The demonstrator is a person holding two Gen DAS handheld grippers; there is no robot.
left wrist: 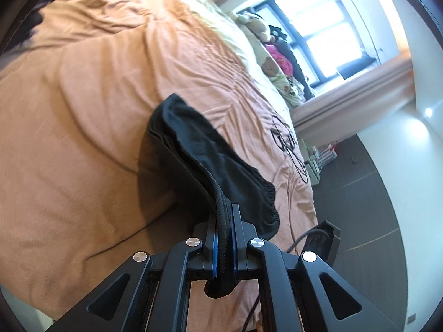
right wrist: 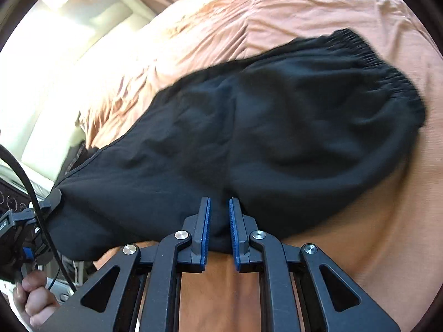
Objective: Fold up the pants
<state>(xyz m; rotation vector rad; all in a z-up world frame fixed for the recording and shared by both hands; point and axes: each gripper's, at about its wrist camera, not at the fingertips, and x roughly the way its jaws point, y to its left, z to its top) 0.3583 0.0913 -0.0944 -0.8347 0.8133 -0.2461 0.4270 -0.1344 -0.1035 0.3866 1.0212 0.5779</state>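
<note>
Two grippers were recorded on one pair of black pants (right wrist: 263, 127), held above a bed (left wrist: 83, 110) covered in a creased peach-orange sheet. Left gripper (left wrist: 224, 215): blue-padded fingers (left wrist: 214, 238) clamped tight on a thick rolled black edge of the garment, with a loop of fabric hanging below the pads. Right gripper (right wrist: 220, 213): pads pressed on a bunched fold of cloth at the garment's lower edge, a narrow gap between them filled with fabric. In the right wrist view, the long axis ran from the left gripper's mount (right wrist: 25, 221) at lower left up to the gathered elastic waistband (right wrist: 387, 69) at upper right. In the left wrist view, the pants extended away from the fingers toward the middle of the bed, with the waistband sagging to the right. Appearance: matte, soft, lightly rumpled, doubled over. Also noted: soft toys (left wrist: 263, 27) by a window (left wrist: 318, 27); a black cable (left wrist: 290, 144) on the sheet; a hand (right wrist: 33, 298) gripping a handle.
</note>
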